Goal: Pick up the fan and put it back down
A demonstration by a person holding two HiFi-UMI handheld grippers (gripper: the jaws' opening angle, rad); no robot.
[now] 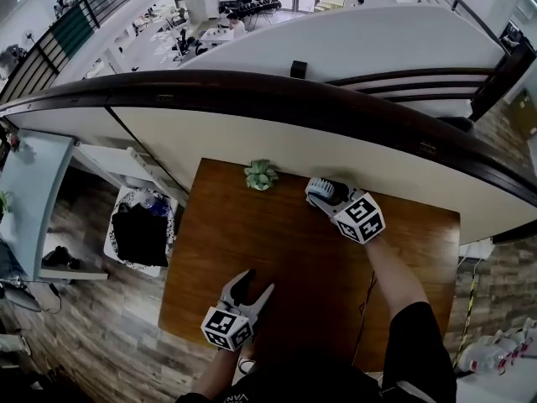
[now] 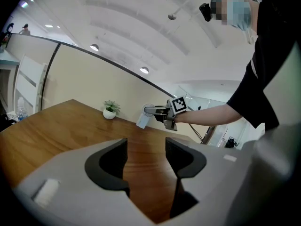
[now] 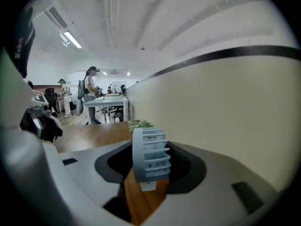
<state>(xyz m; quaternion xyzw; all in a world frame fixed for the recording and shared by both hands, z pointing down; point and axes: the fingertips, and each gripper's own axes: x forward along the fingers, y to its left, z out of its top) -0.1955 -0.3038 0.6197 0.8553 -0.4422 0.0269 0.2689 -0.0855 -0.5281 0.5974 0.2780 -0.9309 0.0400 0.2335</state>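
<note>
Off the desk's left edge, a white container point(image 1: 138, 235) with dark contents is seen on the plank floor. The wooden desk point(image 1: 277, 254) is set against a cream curved panel point(image 1: 218, 137) topped by a dark rail. Near the desk's front left corner the left gripper point(image 1: 257, 281) is held low over the wood; its fingers are spread apart and nothing but bare desk is seen between them in the left gripper view. At the desk's far edge, close to the panel, a small potted plant point(image 1: 261, 175) is stood upright. Just to the right of the plant, the right gripper point(image 1: 325, 190) is found, also near the far edge, well apart from the left one. Its fingers are closed on the fan point(image 3: 150, 153), whose pale slatted round head is pinched edge-on between the two dark pads, with its short stem pointed down toward the wood. Whether the fan's base is touching the desk cannot be told. Farther right, the bare forearm point(image 1: 390, 275) behind that gripper is stretched across the desk.
</note>
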